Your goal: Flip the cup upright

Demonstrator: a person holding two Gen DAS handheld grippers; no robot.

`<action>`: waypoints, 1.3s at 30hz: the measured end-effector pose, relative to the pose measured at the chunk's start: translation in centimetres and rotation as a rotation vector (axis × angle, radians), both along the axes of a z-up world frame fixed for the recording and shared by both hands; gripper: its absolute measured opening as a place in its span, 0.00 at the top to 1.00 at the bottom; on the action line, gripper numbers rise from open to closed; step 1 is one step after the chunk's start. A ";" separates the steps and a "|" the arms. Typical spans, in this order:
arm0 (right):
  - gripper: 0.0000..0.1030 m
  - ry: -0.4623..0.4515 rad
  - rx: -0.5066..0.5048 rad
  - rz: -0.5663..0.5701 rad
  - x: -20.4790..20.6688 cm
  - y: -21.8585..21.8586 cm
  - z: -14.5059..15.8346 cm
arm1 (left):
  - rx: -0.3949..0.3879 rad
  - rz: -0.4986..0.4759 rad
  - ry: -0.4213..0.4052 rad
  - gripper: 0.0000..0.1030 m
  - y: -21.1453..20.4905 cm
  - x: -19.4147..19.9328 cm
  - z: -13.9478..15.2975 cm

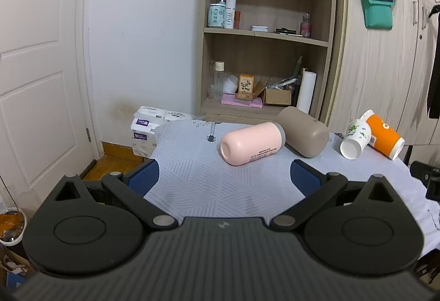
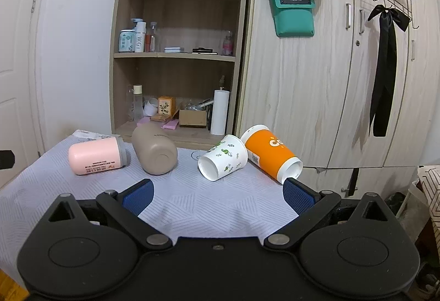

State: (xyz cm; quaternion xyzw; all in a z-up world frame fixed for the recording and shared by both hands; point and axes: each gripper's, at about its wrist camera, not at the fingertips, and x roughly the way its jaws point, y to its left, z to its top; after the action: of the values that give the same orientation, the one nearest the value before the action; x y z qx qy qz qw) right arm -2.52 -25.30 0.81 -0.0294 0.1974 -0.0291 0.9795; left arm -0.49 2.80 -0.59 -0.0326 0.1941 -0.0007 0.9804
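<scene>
- Left wrist view: four cups are lying on their sides on the table, pink cup nearest your left gripper, spread wide and empty
- Right gripper is gaping too, holding nothing, facing the white cup; you are not yet gripping anything, so every flip is remaining

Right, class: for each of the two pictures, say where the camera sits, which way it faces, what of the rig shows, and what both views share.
Left wrist: on the left gripper, facing the pink cup and shelf; its open jaws show.
Right wrist: on the right gripper, facing the white cup and orange cup; its open jaws show.
Shared: all four lying cups, including the tan cup, the cloth, and the shelf.
</scene>
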 end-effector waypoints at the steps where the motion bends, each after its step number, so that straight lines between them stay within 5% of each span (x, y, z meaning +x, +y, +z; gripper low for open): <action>1: 0.01 0.002 0.001 -0.002 0.0 0.0 0.0 | -0.010 0.000 -0.003 0.00 0.2 0.0 0.0; 39: 0.01 0.051 -0.002 -0.011 0.4 -0.2 -0.4 | -0.010 -0.057 0.032 0.00 -0.6 0.9 0.5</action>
State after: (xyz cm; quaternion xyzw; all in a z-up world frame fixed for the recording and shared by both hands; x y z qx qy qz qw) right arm -2.10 -25.52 0.42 -0.0301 0.2223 -0.0340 0.9739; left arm 0.43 2.24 -0.10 -0.0320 0.2106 -0.0292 0.9766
